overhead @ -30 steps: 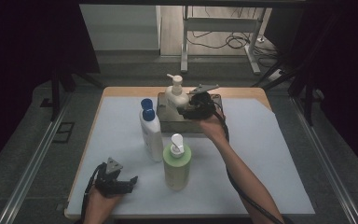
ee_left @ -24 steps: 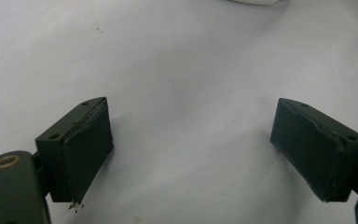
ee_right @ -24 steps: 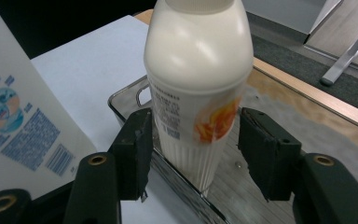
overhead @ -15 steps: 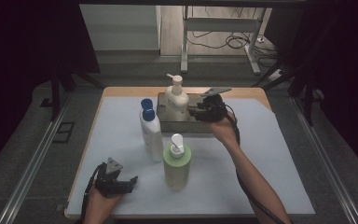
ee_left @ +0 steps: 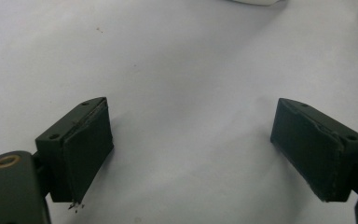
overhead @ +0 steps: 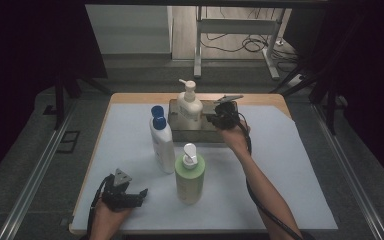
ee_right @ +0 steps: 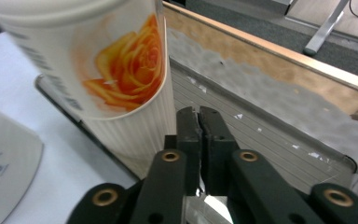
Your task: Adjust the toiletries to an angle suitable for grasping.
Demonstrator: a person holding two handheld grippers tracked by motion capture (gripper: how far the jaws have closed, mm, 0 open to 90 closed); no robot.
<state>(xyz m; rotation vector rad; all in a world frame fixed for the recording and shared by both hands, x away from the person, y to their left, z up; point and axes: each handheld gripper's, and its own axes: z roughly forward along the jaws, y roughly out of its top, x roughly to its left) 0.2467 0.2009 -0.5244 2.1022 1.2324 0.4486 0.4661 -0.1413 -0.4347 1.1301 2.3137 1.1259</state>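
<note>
Two grippers: mine.
Right gripper (ee_right: 199, 123): jaws just pressed together, empty, beside pump bottle (overhead: 189, 106) in tray (overhead: 200, 134).
Left gripper (ee_left: 193, 149): spread, idle.
Next: probably fetch another bottle.

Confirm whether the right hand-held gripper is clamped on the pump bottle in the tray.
No, the right hand-held gripper has its jaws shut on nothing, beside the pump bottle.

Cream pump bottle (ee_right: 98, 70) with orange rose print, green bottle (overhead: 189, 176), blue-capped white bottle (overhead: 162, 142), black tongs (ee_right: 198, 122)
</note>
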